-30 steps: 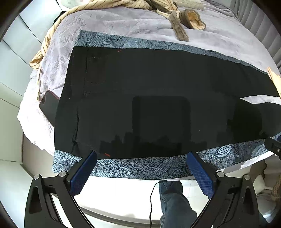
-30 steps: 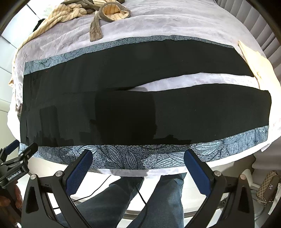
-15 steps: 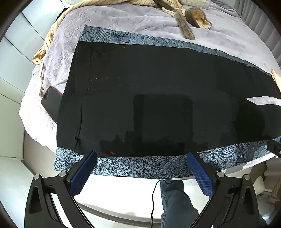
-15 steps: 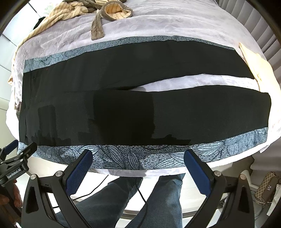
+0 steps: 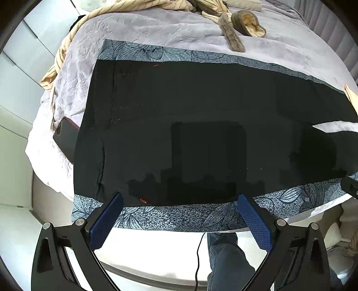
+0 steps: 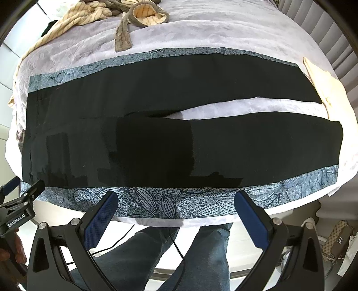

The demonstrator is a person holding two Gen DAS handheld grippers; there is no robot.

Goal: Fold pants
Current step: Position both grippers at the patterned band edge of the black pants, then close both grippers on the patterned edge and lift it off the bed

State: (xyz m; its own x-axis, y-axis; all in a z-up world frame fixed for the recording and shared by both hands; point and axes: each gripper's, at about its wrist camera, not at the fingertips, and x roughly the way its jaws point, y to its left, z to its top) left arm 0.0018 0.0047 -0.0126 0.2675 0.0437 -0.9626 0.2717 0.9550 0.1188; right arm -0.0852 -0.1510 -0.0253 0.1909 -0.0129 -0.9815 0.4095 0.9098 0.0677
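Black pants with blue-grey leaf-patterned side bands lie flat across the bed, waist at the left, both legs spread to the right. A strip of sheet shows between the legs. My left gripper is open and empty, just over the near patterned band by the waist end. My right gripper is open and empty, over the near band at the middle of the near leg. The left gripper also shows at the left edge of the right wrist view.
The pale lilac bed cover carries a striped beige garment and a grey slipper at the far side. A dark phone lies left of the waistband. A cream cloth lies past the leg ends. The person's legs stand below.
Both grippers have moved forward and closer to the near edge of the pants. Both stay open. The pants have not moved.
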